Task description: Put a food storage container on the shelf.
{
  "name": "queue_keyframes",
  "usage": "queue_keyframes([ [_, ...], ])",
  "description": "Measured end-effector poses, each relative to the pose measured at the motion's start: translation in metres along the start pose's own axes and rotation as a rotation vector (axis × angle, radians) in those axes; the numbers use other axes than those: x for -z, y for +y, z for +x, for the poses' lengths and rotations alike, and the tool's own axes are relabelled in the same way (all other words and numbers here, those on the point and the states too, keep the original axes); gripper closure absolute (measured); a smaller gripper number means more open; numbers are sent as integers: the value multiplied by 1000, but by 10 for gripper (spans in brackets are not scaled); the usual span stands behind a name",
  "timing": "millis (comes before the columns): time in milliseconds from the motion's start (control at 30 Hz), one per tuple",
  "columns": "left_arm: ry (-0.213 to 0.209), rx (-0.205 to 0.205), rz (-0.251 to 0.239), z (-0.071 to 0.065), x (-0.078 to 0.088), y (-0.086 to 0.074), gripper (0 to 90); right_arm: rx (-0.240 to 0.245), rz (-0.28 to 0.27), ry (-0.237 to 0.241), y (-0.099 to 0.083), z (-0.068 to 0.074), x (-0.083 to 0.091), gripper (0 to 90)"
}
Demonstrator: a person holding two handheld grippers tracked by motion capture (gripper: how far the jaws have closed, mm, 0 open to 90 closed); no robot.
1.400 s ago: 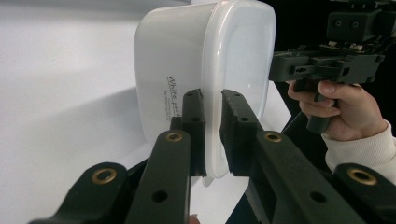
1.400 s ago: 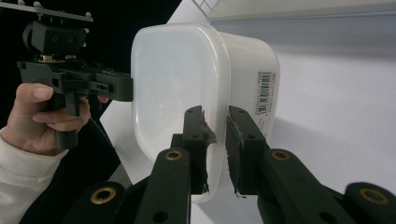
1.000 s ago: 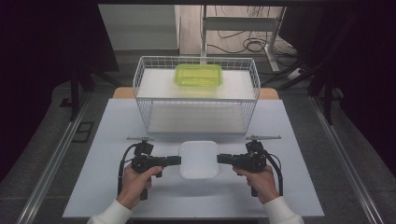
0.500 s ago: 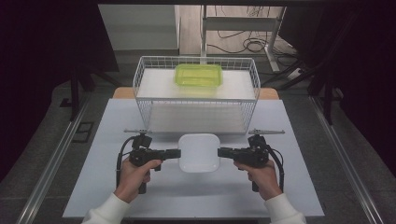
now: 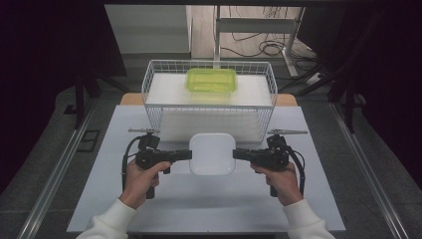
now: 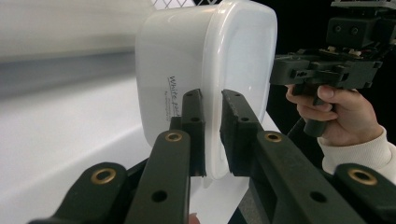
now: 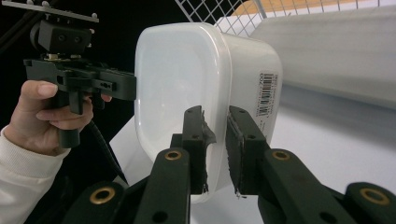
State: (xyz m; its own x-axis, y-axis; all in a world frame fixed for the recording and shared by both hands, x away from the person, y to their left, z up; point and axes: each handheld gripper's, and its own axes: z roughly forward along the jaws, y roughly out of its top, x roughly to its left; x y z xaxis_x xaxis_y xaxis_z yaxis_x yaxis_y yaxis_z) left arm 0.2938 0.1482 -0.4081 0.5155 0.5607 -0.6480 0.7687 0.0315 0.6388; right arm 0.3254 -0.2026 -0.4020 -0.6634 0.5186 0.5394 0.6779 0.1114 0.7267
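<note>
Left gripper (image 5: 185, 155): gripping the left rim of the white container (image 5: 212, 153); jaws nearly closed, pinching the lid's edge between the pads, so it is sharing the load with the other side.
White container: hanging level between the two grippers, over the white table (image 5: 99, 199), just in front of the wire basket (image 5: 159, 117); probably a two-sided hold to keep it from tipping.
Right gripper (image 5: 239, 154): clamping the opposite rim; jaws narrowly apart, pressing on the edge.
Green container (image 5: 211, 79): sitting inside the basket, well behind.
</note>
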Motion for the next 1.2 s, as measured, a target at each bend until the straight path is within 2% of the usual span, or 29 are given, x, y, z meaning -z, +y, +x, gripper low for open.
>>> queue_keyframes([
  [333, -4, -23, -16, -6, 7, 14, 800, 19, -14, 4, 17, 7, 4, 776],
  [1200, -6, -48, -55, -17, 25, 46, 799, 65, -49, 18, 51, 21, 7, 777],
])
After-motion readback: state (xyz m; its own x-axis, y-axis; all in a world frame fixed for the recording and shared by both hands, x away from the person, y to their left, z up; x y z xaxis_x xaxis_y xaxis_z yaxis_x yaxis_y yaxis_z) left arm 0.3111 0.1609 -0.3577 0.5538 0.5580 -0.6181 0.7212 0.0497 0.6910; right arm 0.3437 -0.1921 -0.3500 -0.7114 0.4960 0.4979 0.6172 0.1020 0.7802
